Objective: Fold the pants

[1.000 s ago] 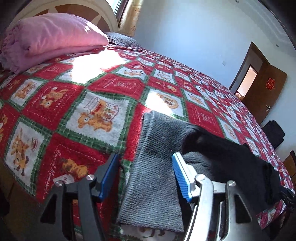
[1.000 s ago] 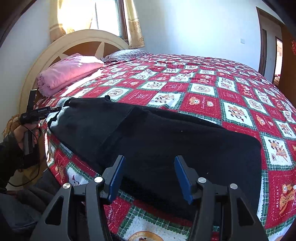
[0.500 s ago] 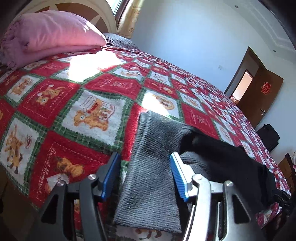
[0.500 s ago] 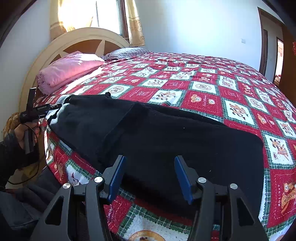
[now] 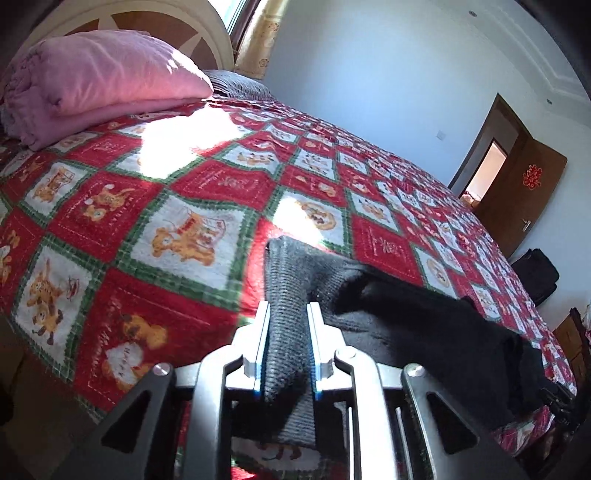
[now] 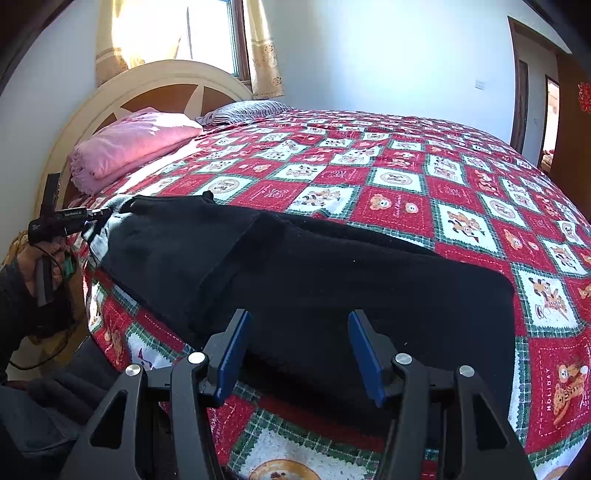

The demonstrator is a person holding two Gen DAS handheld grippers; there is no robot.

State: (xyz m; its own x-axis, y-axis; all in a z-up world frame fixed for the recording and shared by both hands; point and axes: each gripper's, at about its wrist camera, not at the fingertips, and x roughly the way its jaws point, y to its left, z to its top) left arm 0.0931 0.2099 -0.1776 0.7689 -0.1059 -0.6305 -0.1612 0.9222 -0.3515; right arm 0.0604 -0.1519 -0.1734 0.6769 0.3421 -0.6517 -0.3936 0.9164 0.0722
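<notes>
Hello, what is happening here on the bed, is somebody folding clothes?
Yes. A person with a gripper in each hand is folding black pants spread on a red patterned bedspread. The left gripper has its jaws shut on the grey waistband. The right gripper is open over the leg end, gripping nothing. No fold is made yet.

A wide bed (image 6: 461, 177) wears a red, white and green checked quilt (image 5: 207, 236). A pink pillow (image 6: 133, 144) lies by the cream arched headboard (image 6: 166, 79). Sun comes through the curtained window (image 6: 177, 33). Walls (image 5: 388, 66) are pale; a brown door (image 5: 524, 199) stands open.
</notes>
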